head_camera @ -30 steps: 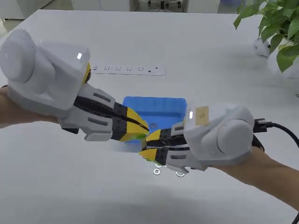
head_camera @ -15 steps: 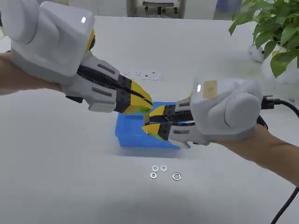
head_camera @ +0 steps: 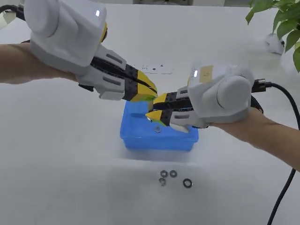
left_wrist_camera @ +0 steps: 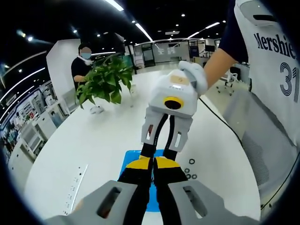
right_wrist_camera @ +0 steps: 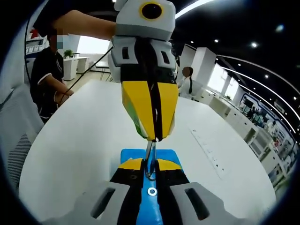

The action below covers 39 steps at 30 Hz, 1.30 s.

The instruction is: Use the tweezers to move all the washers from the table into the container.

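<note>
A blue container (head_camera: pixel 157 141) stands on the white table (head_camera: pixel 56 154). Above it my left gripper (head_camera: pixel 149 92) and right gripper (head_camera: pixel 153 112) meet tip to tip, both shut on thin metal tweezers (right_wrist_camera: pixel 149 157). The left gripper (right_wrist_camera: pixel 154 135) grips their upper end, while the right gripper (right_wrist_camera: pixel 150 165) pinches them lower down. One washer (head_camera: pixel 157 130) shows just below the tweezers' tip over the container floor (right_wrist_camera: pixel 133 153); whether it is gripped or lying loose I cannot tell. Several washers (head_camera: pixel 172 177) lie on the table in front of the container.
A white power strip (head_camera: pixel 152 69) lies behind the container. A potted plant (head_camera: pixel 288 23) stands at the far right, with a small white object (head_camera: pixel 274 43) near it. A black cable (head_camera: pixel 283 140) trails from the right gripper. People stand in the background of both gripper views.
Both grippers, with the tweezers, have risen from beside the loose washers and moved back over the container. A washer now shows inside the container. The head camera has also shifted.
</note>
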Tool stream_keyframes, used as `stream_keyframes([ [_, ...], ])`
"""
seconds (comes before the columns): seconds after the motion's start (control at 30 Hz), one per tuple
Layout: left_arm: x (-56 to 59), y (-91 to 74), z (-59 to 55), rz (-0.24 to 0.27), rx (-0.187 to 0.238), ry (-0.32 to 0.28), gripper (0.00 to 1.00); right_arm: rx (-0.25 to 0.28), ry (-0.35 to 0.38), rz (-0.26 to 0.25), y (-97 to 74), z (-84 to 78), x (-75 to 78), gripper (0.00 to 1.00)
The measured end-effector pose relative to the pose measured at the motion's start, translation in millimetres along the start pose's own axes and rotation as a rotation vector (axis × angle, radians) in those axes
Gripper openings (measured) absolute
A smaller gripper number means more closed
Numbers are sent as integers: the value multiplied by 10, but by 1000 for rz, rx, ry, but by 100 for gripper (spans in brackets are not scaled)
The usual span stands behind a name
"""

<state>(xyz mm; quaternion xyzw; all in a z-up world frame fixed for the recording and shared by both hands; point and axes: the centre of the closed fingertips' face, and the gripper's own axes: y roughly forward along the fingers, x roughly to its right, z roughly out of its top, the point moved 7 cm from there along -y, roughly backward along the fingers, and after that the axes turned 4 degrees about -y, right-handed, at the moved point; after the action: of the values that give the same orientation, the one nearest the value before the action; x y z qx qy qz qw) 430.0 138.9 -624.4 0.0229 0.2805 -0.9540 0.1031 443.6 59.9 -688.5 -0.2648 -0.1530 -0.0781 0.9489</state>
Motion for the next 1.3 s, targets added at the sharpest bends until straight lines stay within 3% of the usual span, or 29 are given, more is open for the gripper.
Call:
stream_keyframes([
  [0.23,-106,140,-188,-10,-6,-37,5,-24,39,23,126,-175,-6,10],
  [0.77,-177,257,-303,-29,-8,-61,5,-36,102,35,174,-310,-15,10],
  [0.97,-146,250,-280,-33,-9,-50,5,-37,100,36,157,-297,-47,10],
  [1.3,-26,103,-64,-31,10,-18,5,-15,59,23,-18,-109,-72,11],
])
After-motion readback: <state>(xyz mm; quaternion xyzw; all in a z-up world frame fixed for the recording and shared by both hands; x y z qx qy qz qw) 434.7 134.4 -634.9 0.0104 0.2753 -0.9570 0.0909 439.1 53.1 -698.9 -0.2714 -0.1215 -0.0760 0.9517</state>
